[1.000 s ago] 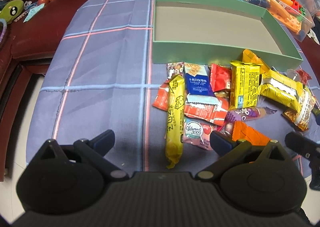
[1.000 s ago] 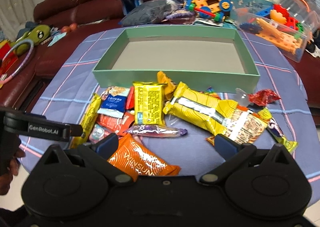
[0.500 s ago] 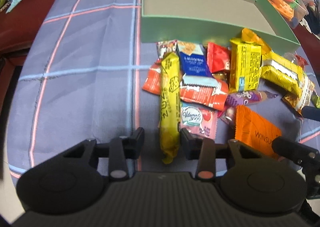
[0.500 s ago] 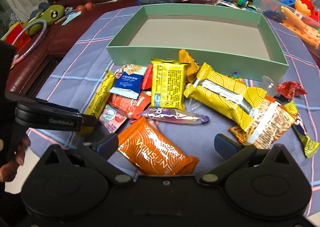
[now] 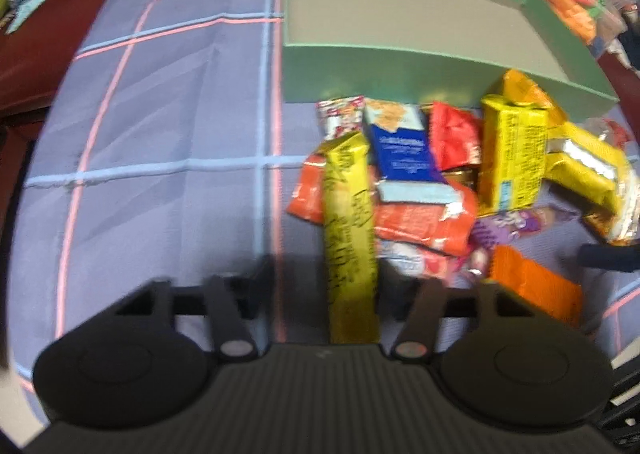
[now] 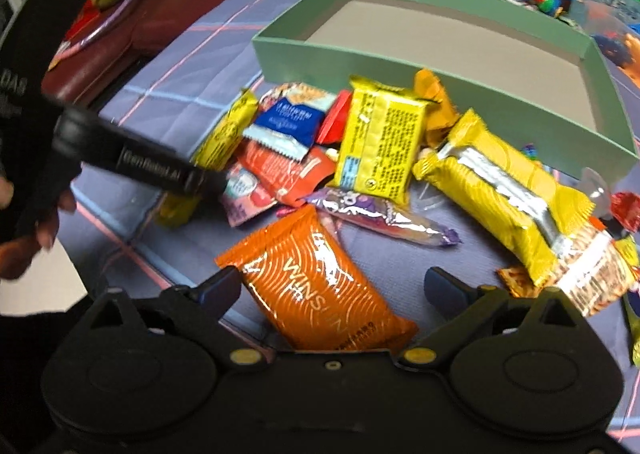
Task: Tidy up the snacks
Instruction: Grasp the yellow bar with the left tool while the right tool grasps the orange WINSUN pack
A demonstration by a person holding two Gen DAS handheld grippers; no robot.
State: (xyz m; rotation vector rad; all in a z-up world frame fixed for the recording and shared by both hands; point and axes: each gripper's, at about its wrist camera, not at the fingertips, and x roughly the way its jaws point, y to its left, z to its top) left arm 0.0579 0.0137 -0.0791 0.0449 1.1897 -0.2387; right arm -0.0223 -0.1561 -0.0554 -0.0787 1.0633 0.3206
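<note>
Since a second ago the left gripper (image 5: 324,286) has dropped toward the counter's near edge and its jaws have just been closing; they now stand narrow astride the near end of the long yellow foil snack stick (image 5: 349,230), though blur hides whether the pads press it. The right gripper (image 6: 332,288) has come lower, jaws wide around the orange crinkled snack packet (image 6: 316,286). Behind the pile lies the shallow green cardboard tray (image 6: 360,53).
</note>
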